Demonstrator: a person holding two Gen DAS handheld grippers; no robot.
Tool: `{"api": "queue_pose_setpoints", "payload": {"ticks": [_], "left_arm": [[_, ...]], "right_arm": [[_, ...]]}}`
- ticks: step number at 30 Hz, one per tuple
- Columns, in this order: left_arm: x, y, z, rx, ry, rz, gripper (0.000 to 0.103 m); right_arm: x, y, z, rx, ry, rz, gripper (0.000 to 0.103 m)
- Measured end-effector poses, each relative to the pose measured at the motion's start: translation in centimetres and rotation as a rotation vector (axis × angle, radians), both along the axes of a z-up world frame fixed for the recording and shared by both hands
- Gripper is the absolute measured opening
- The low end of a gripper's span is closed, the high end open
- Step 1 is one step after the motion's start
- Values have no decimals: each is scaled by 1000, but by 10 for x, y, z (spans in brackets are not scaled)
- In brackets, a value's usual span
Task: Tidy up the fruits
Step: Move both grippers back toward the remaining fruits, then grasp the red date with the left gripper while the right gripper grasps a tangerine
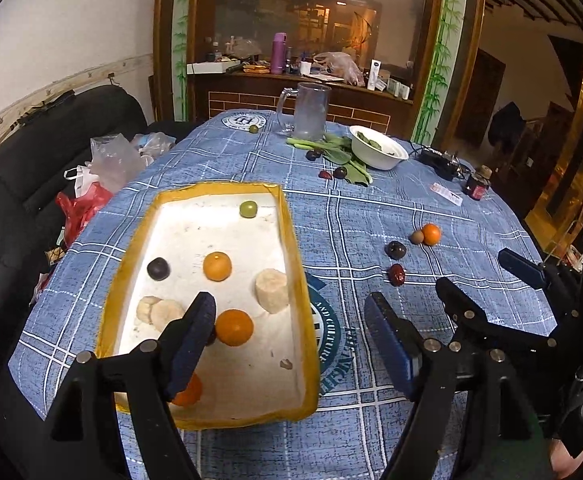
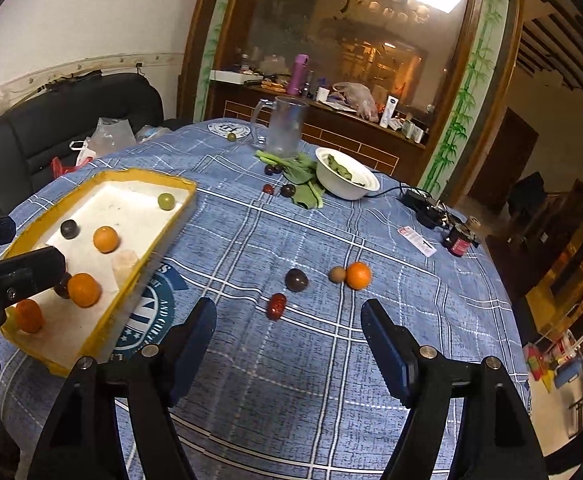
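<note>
A yellow-rimmed white tray (image 1: pixel 219 187) lies on the blue checked cloth. It holds oranges (image 1: pixel 234 327), a dark plum (image 1: pixel 158 268), a green fruit (image 1: pixel 248 208) and pale banana pieces (image 1: pixel 271 290). My left gripper (image 1: pixel 291 340) hangs open over the tray's right rim, nothing between its fingers; one finger hides part of an orange. To the right, loose on the cloth, lie a dark plum (image 2: pixel 296 279), a red date (image 2: pixel 276 306), a small brown fruit (image 2: pixel 337 274) and an orange (image 2: pixel 358 275). My right gripper (image 2: pixel 289 340) stands open and empty just short of the date.
Farther back stand a glass mug (image 1: pixel 311 112) and a white bowl (image 1: pixel 379 148) beside leafy greens, with more plums (image 1: pixel 340 172) near them. A black device (image 1: pixel 439 160) and a small dark bottle (image 1: pixel 477 186) sit at the right. Plastic bags (image 1: pixel 103 160) lie on a black sofa left.
</note>
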State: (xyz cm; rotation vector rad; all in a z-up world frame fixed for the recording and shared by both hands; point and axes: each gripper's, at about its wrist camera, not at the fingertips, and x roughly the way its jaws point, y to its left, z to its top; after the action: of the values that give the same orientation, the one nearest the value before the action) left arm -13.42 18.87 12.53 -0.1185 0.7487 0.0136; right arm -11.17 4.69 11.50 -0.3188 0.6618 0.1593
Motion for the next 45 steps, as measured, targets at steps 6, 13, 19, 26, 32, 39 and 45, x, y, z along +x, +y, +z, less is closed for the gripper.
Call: {"api": "queue_pose_setpoints", "payload": {"ticks": [6,13,19,26,32,39,45], "left_arm": [[19,-18,7,8,-21,-38,80],[63,-59,-15,-12,23,-144,82],[102,-100,-48,10,75,-253,82],[135,-119,-85,34,149,-294,59],[148,-117,-109,32,200,-288,55],[143,-125,-109,93,148,-282,17],[135,-110,-91,22,132,-263,17]], "right_arm": [[29,-57,-3,45,42,-87,78],[83,-162,-33,249,198,-239,68],[124,-168,-55,374,272,-189,46],[179,-145,-72,448,305,-146,46],[200,-131,-93,474,348,-134,46],[198,-132,-96,529,340,-100,37],[190,-135,-85,543,311,-113,37]]}}
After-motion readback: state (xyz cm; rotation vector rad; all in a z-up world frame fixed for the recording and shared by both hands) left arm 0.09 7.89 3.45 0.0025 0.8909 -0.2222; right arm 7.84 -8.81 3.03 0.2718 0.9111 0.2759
